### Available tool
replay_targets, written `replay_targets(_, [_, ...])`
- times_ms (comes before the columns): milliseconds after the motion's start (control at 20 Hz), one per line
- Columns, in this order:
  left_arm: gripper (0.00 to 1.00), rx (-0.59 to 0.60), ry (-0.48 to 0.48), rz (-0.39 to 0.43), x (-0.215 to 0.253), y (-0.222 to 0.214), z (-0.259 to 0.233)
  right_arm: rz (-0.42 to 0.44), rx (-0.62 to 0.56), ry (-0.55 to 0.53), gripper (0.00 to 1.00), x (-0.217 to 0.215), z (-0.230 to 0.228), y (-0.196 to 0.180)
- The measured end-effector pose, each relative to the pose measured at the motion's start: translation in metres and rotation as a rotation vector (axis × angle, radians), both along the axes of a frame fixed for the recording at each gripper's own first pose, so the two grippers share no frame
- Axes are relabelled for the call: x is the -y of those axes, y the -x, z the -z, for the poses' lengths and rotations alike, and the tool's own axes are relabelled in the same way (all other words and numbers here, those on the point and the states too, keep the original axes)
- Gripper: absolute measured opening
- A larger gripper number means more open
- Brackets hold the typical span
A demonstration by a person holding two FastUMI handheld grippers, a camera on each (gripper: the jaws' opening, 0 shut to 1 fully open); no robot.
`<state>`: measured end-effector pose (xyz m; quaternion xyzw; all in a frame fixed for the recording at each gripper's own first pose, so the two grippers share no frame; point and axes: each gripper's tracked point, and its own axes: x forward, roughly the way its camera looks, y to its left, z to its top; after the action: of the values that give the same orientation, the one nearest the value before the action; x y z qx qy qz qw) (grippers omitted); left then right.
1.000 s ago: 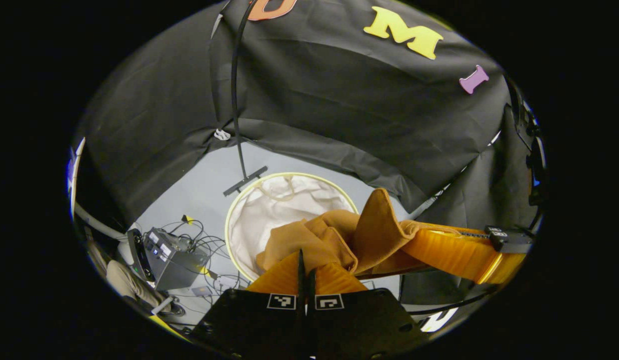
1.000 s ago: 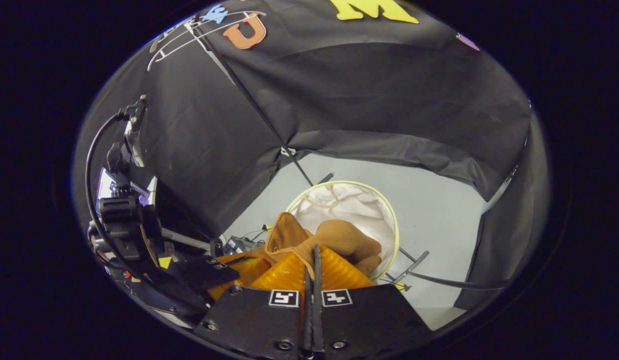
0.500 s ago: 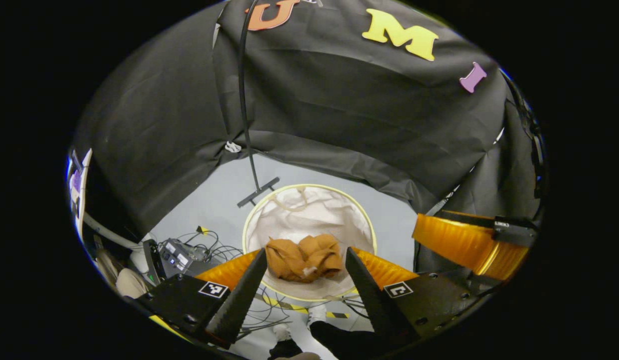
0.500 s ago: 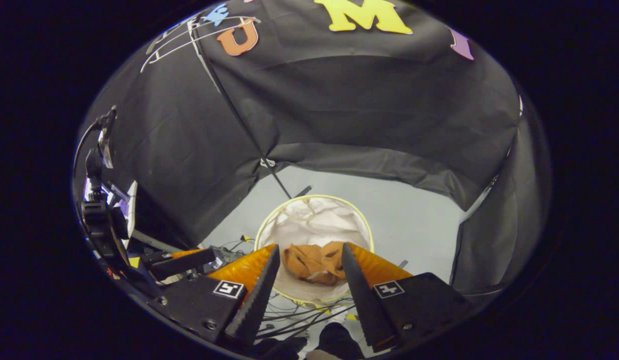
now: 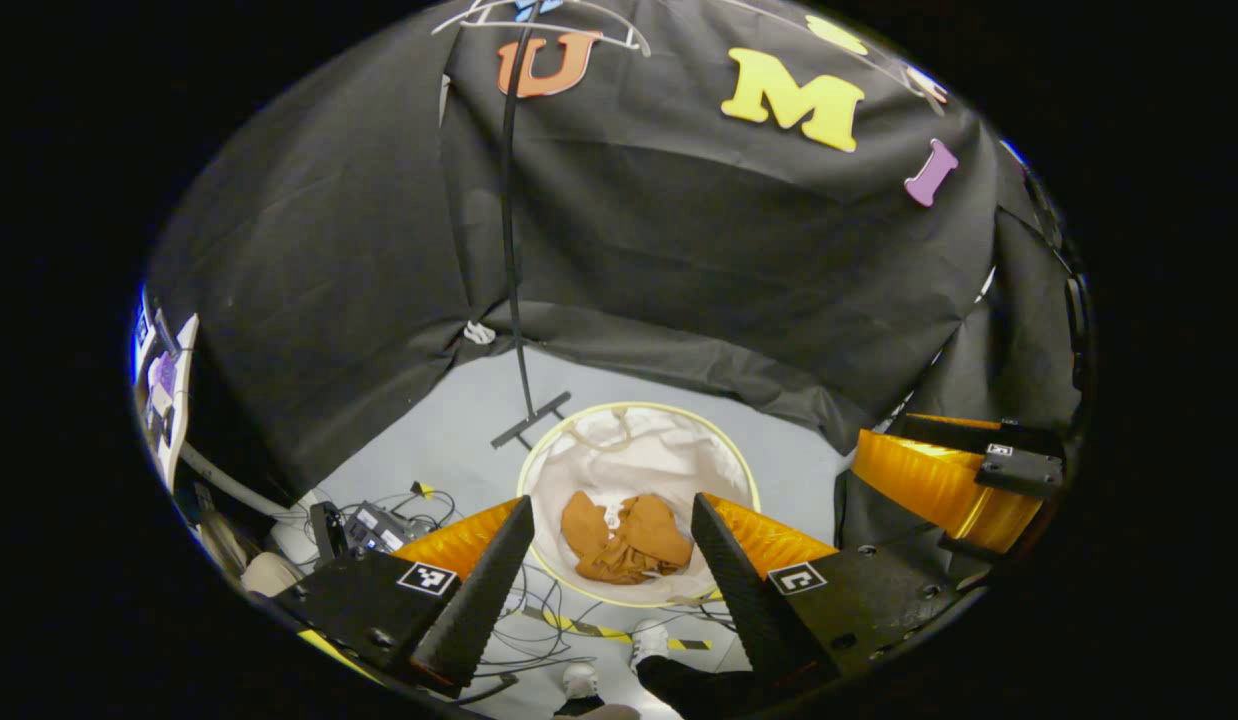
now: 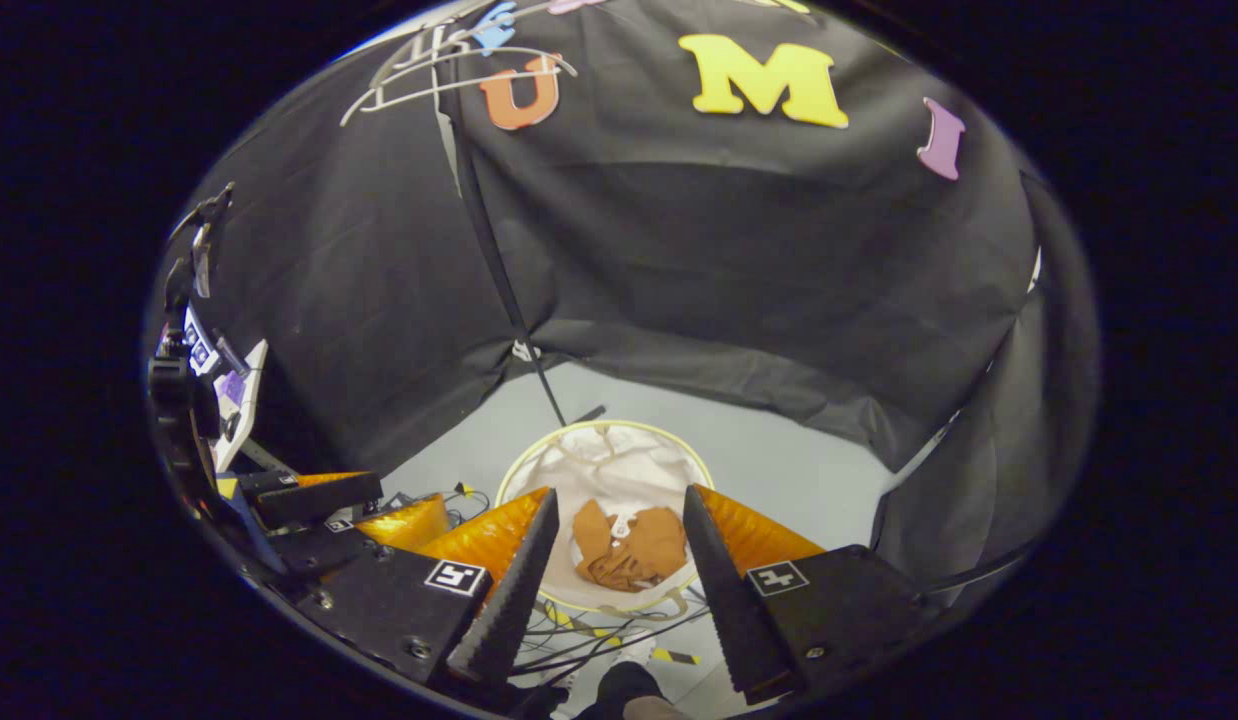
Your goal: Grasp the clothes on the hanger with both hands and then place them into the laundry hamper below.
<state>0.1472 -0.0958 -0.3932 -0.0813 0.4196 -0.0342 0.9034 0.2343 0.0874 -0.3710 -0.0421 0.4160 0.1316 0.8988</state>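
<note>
Drop looks done: brown clothes (image 5: 627, 538) lie crumpled inside the white laundry hamper (image 5: 721, 463), on its floor. Left gripper (image 5: 612, 570) spread wide, holding nothing, poised high above the hamper; right gripper (image 6: 614, 565) likewise splayed and empty. Hanger (image 6: 449, 75) bare at top of the black stand pole (image 5: 512, 260). Next move, I'd judge: just pull both back, nothing left to grasp. Hamper sits on grey floor (image 5: 459, 420), cables & a box nearby, black cloth wall behind.
</note>
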Motion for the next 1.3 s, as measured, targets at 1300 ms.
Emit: replay_targets(1300, [1.0, 0.84, -0.159, -0.008, -0.123, 0.17, -0.4, 0.116, 0.771, -0.207, 1.0, 0.008, -0.378, 0.244])
